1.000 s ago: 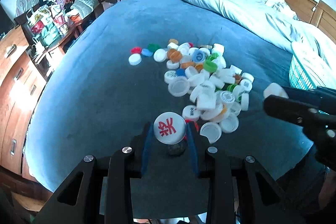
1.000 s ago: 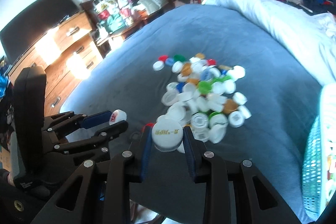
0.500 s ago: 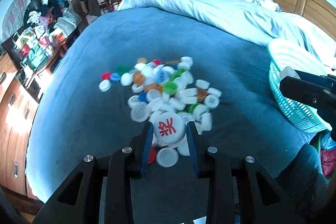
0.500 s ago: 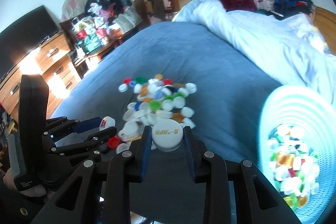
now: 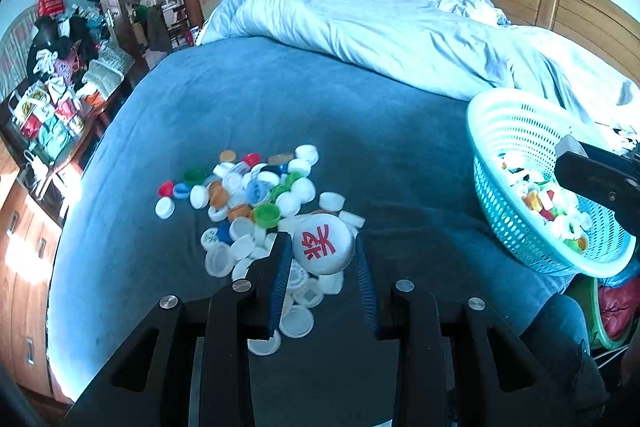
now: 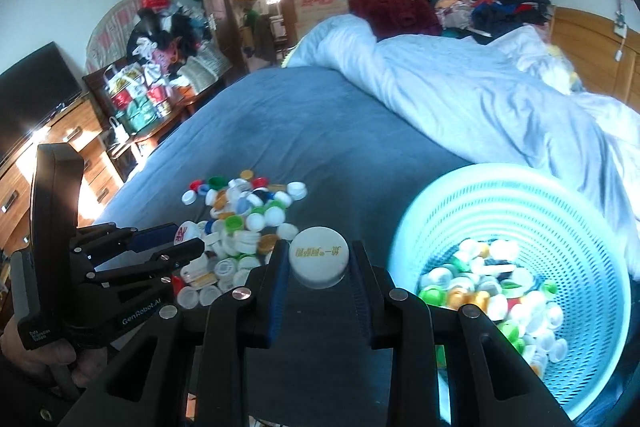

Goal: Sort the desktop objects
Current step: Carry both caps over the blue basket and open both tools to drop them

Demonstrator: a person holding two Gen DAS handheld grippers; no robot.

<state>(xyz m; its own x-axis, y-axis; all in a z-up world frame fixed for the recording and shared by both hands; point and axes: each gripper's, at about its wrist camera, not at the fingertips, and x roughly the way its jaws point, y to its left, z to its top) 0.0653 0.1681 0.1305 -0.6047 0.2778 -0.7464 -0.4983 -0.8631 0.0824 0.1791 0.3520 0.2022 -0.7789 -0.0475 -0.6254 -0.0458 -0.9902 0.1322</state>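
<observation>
A heap of bottle caps (image 5: 256, 203) in several colours lies on the blue bedsheet (image 5: 360, 115). My left gripper (image 5: 323, 255) is shut on a white cap with a red character (image 5: 322, 245), held above the near edge of the heap. In the right wrist view, my right gripper (image 6: 319, 263) is shut on a white cap with gold lettering (image 6: 319, 255), raised just left of the turquoise basket (image 6: 472, 187). The basket holds several caps (image 6: 492, 291). The left gripper (image 6: 180, 239) appears at the left there, the right gripper (image 5: 576, 157) over the basket (image 5: 516, 119) in the left wrist view.
A crumpled pale blue duvet (image 5: 400, 35) covers the far side of the bed. A wooden headboard (image 5: 560, 7) stands at the right. Drawers (image 6: 52, 147) and a cluttered sideboard (image 5: 52, 115) line the left. A person's hand (image 6: 44, 351) holds the left gripper's handle.
Both grippers have lifted and swung right with their caps. The heap has slid to the left of both views and the basket has come into full view at the right.
</observation>
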